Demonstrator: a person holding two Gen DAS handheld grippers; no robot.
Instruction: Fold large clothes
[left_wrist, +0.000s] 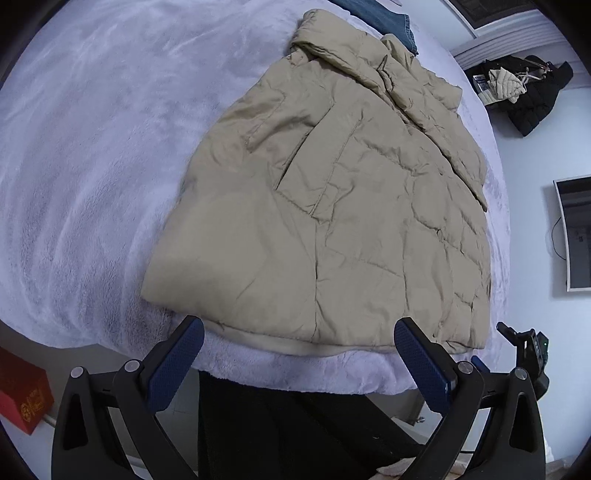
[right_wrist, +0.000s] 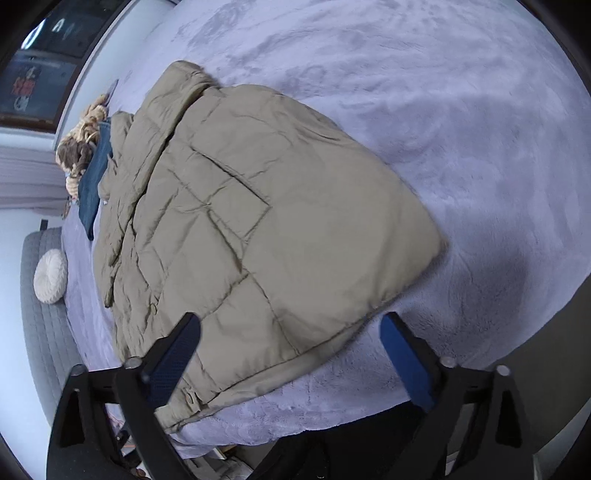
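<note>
The beige puffer jacket (left_wrist: 332, 206) lies flat near the bed's (left_wrist: 92, 184) near edge, sides seemingly already folded in, hem toward the person, collar toward the far edge; the lengthwise fold looks next. Both grippers hover over the hem, the left gripper (left_wrist: 299, 345) and the right gripper (right_wrist: 291, 341) each wide and empty; each must drop onto a hem corner, pinch, and carry it toward the collar. The sleeves are hidden underneath; blue denim (right_wrist: 94, 184) beyond the collar is partly covered; the hem's layering is unclear.
</note>
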